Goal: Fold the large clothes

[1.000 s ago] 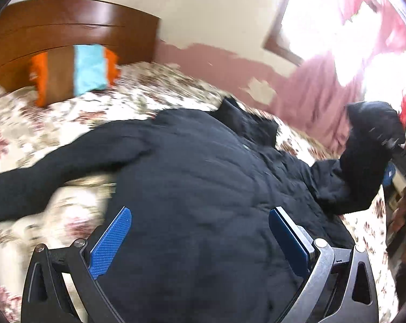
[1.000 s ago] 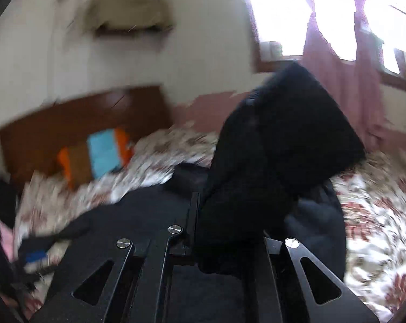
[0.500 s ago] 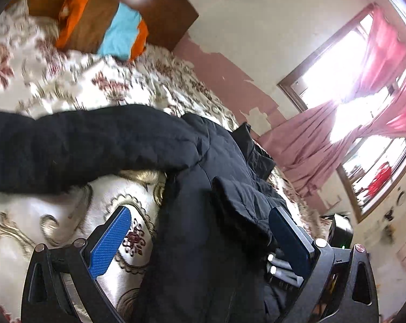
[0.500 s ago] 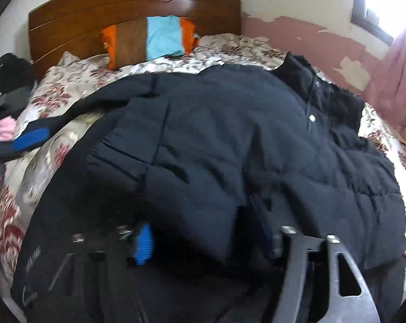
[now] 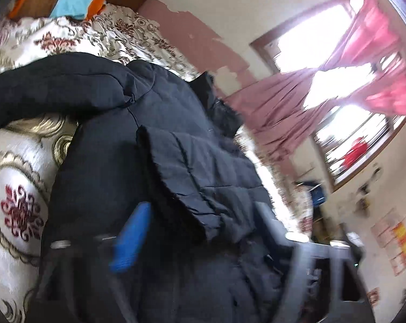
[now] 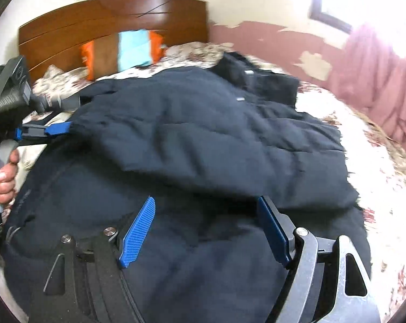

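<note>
A large dark navy padded jacket (image 6: 203,140) lies spread on the bed, with one sleeve folded across its body. It also shows in the left wrist view (image 5: 154,167), where the folded sleeve's cuff (image 5: 181,199) lies between my left fingers. My left gripper (image 5: 197,239) is blurred, its jaws closer together around the cuff; it also shows in the right wrist view (image 6: 55,130) at the jacket's left edge. My right gripper (image 6: 205,226) is open and empty, just above the jacket's lower part.
The bed has a floral cover (image 6: 377,167) and a wooden headboard (image 6: 108,24) with an orange, brown and blue pillow (image 6: 124,51). A window with pink curtains (image 5: 324,94) is on the right. A hand (image 6: 3,172) holds the left gripper.
My right gripper carried the sleeve across the jacket, let it go and opened. My left gripper moved in low at the folded cuff and its jaws have narrowed.
</note>
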Demonstrator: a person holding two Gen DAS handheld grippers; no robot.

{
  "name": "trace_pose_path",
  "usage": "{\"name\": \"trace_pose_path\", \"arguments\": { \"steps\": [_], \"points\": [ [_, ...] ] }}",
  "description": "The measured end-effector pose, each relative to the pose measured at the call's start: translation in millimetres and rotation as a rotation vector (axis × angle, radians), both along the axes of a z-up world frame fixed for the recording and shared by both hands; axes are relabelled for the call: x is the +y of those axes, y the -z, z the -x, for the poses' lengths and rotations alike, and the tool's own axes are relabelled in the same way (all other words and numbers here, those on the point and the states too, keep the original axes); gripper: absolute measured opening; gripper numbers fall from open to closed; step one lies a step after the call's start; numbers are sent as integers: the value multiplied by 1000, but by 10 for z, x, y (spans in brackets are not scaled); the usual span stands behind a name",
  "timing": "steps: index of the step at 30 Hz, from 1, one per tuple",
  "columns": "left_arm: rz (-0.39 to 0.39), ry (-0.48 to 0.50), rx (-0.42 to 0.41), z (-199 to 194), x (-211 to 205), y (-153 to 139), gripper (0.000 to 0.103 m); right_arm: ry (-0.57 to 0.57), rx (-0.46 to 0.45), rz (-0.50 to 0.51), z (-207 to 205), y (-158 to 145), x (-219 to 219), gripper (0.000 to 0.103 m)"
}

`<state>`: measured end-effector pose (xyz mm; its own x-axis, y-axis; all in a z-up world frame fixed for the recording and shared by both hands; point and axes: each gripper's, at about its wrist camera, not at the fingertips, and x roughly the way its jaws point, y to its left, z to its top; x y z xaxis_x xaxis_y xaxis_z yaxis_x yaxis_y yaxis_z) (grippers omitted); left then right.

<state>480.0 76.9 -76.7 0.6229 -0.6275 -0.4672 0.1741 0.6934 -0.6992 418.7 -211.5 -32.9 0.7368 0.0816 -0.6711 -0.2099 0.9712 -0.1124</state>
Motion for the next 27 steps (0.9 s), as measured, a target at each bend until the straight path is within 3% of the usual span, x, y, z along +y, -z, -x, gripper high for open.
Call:
{"name": "trace_pose_path", "arguments": {
  "steps": [1,2,6,9,11,13,18,22,27],
  "points": [
    [-58,-23,3,-28,-53,-2,20,33,-5,-21,-51,-19,-92,73],
    [-117,-58,-8,-41,-86,-6,7,50,-3,-44,-98,-32,-144,73],
    [-170,-128,-117,44,-64,-150,3,86,-15,-177,-407,-45,-296,73],
    [-285,-218,-257,208,-107,-371,2,91,-18,-294,-693,14,-280,72],
    [-401,-293,-331,275,-121,-496,1,74,-14,-338,-839,89,-176,70],
    [-468,-316,-326,216,-86,-549,1,44,11,-346,-982,204,-3,69],
    [-392,-284,-122,-111,238,-263,2,50,144,-205,-1296,643,403,70],
    [-322,-276,-116,-81,379,-247,2,57,157,-288,-1402,809,336,72],
    [-223,-314,-101,129,651,-385,10,106,120,-374,-1271,668,211,73]
  ]
}}
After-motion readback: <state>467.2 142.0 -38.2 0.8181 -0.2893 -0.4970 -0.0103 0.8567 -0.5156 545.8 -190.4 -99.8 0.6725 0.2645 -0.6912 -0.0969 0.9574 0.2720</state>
